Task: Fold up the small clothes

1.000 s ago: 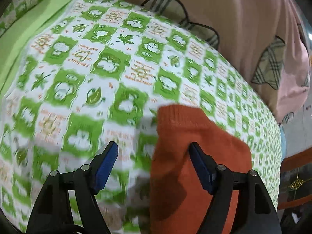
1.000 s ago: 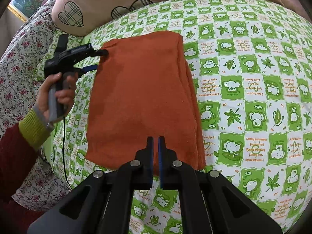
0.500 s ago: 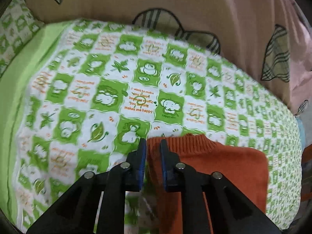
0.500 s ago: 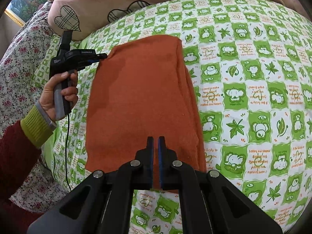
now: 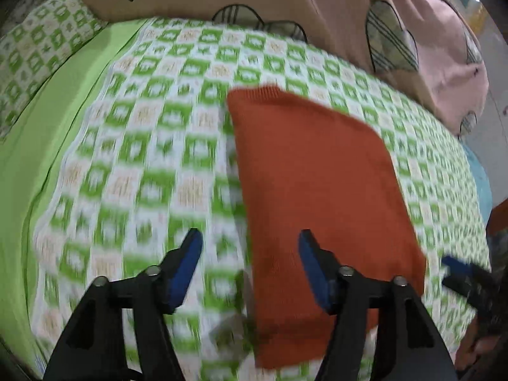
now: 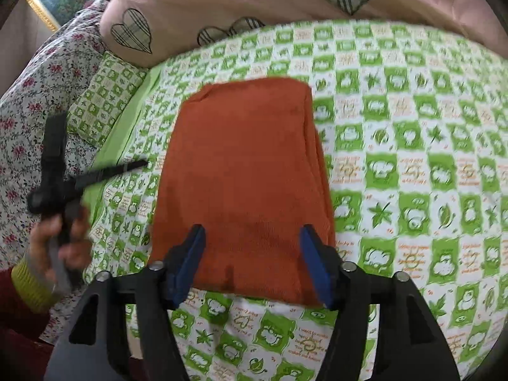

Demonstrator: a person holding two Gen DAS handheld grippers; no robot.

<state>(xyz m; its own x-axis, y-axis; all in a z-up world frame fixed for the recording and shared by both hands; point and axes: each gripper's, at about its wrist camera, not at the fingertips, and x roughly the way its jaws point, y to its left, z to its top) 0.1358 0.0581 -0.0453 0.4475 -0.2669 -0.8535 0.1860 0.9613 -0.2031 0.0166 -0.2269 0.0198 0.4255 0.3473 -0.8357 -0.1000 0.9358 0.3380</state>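
Note:
A folded orange knit garment (image 6: 241, 174) lies flat on the green-and-white checked bedsheet (image 6: 412, 165); it also shows in the left wrist view (image 5: 317, 184). My left gripper (image 5: 249, 266) is open and empty, above the garment's left edge. It appears blurred at the left in the right wrist view (image 6: 95, 174), held clear of the garment. My right gripper (image 6: 252, 260) is open and empty over the garment's near edge. Its blue pad shows at the right edge of the left wrist view (image 5: 457, 266).
A pink quilt with plaid hearts (image 6: 222, 9) lies along the far side of the bed. A floral cover (image 6: 38, 95) and a checked pillow (image 6: 104, 95) are at the left. A plain green sheet strip (image 5: 41, 133) borders the checked sheet.
Both grippers were shut on the garment's edges and have opened, letting go. Both have drawn back from the garment, which now lies flat.

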